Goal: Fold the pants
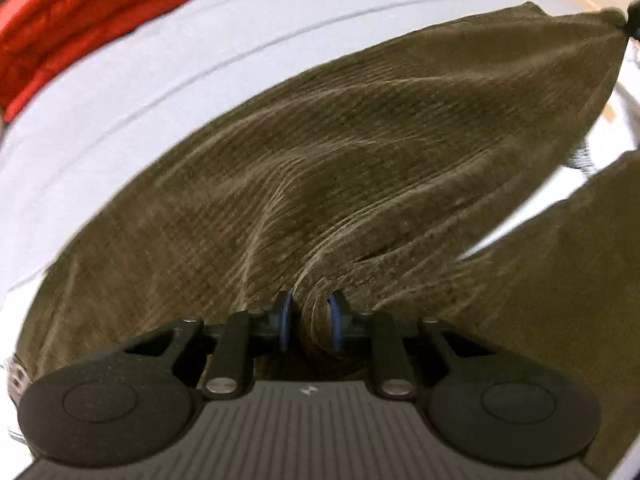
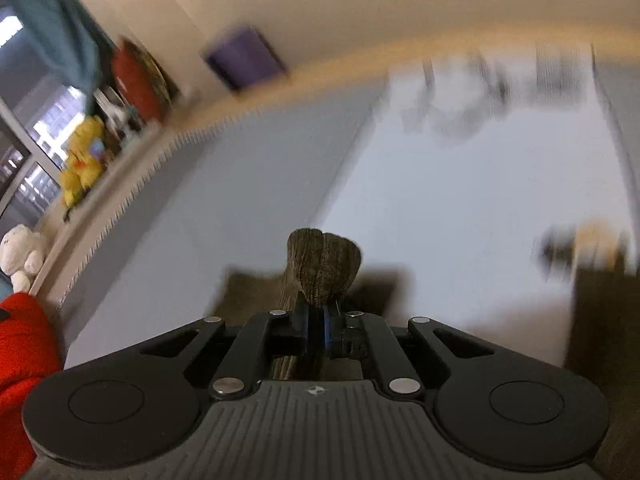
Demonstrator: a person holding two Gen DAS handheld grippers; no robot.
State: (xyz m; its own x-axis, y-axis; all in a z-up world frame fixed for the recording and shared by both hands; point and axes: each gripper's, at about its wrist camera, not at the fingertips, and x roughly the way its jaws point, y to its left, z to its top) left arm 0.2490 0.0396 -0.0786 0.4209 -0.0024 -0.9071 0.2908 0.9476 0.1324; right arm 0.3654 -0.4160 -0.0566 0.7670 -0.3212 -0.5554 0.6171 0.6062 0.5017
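The olive-brown corduroy pants (image 1: pixel 360 152) hang stretched in the air above a pale sheet. My left gripper (image 1: pixel 310 320) is shut on a bunched edge of the cloth. The other end of the pants runs up to the top right, where my right gripper (image 1: pixel 632 20) pinches it. In the right wrist view my right gripper (image 2: pixel 316 326) is shut on a fold of the pants (image 2: pixel 324 268) that sticks up between its blue pads. More olive cloth (image 2: pixel 600 320) hangs at the right of that blurred view.
A folded red garment (image 1: pixel 92 16) lies on the pale bed sheet (image 1: pixel 120 128) at the far left. In the right wrist view a wall shelf holds a yellow plush toy (image 2: pixel 84 160), a white plush toy (image 2: pixel 22 252) and a red cushion (image 2: pixel 136 80).
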